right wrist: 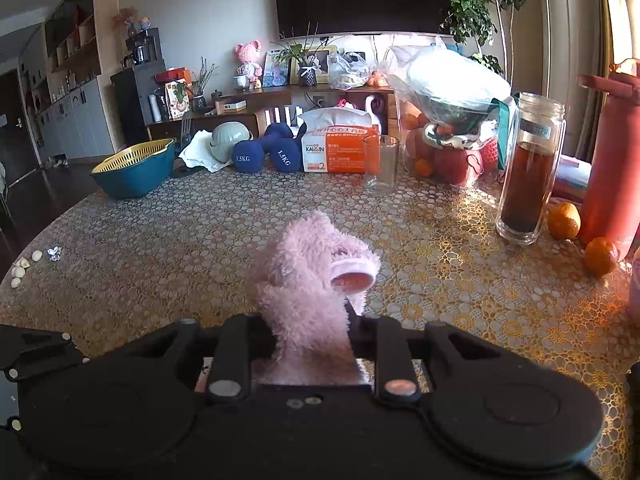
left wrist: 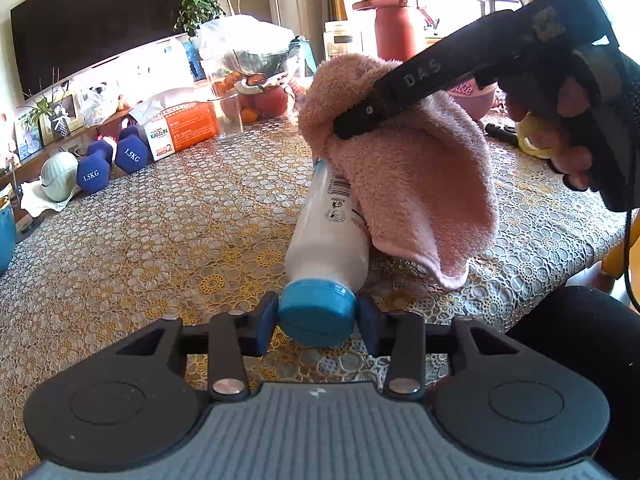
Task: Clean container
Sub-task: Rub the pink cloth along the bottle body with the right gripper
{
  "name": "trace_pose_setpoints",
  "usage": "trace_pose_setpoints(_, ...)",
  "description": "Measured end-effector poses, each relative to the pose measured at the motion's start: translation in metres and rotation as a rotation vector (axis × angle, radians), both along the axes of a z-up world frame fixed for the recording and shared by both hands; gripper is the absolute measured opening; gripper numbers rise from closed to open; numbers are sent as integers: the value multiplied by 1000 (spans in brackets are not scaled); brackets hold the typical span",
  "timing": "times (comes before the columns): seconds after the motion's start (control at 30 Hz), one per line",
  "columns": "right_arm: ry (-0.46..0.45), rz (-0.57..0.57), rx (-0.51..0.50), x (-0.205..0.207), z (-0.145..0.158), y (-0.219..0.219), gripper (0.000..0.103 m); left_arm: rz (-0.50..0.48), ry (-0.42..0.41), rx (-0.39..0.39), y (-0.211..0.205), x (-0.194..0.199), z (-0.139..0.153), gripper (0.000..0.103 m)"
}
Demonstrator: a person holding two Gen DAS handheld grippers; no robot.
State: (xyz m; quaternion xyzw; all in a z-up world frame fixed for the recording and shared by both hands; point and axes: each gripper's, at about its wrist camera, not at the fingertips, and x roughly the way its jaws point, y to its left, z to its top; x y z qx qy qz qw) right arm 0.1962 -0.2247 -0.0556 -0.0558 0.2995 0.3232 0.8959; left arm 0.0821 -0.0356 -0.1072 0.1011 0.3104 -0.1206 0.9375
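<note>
A white plastic bottle (left wrist: 329, 236) with a blue cap (left wrist: 317, 312) points away from me, tilted over the table. My left gripper (left wrist: 317, 320) is shut on the blue cap. A fluffy pink cloth (left wrist: 416, 184) drapes over the bottle's far end and right side. My right gripper (right wrist: 312, 332) is shut on that pink cloth (right wrist: 308, 276), which bunches up between the fingers and hides the bottle in the right wrist view. In the left wrist view the right gripper's black finger (left wrist: 384, 100) presses into the cloth from the upper right, held by a gloved hand (left wrist: 576, 120).
The table has a lace-patterned cover (left wrist: 160, 240). Along its far side stand an empty glass (right wrist: 381, 164), a tissue pack (right wrist: 340, 148), blue dumbbells (right wrist: 264, 152), bagged fruit (right wrist: 452, 152), a jar of dark liquid (right wrist: 528, 176), a red flask (right wrist: 612, 152), tangerines (right wrist: 564, 220) and a teal basket (right wrist: 136, 168).
</note>
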Motion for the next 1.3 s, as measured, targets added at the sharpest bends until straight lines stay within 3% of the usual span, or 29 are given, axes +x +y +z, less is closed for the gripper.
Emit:
trace_pose_setpoints(0.13,-45,53,2,-19,17,3,23,7,0,-12,1,-2,-1,41)
trace_pose_setpoints(0.27,-91,203,-43,-53,29,22,23,12,-1,-21,2,-3,-1,41)
trace_pose_setpoints(0.47,-77,365,-125,-86,12,56,23,10,-8,-17,1,-4,-1,41)
trace_pose_setpoints(0.9,-110,399,-203,-62,-1,67,24,6,-3,-49,6,-3,-1,39)
trace_pose_setpoints(1.3,-86,158,-165,20,-3,28,24,6,11,-85,11,-1,-1,39)
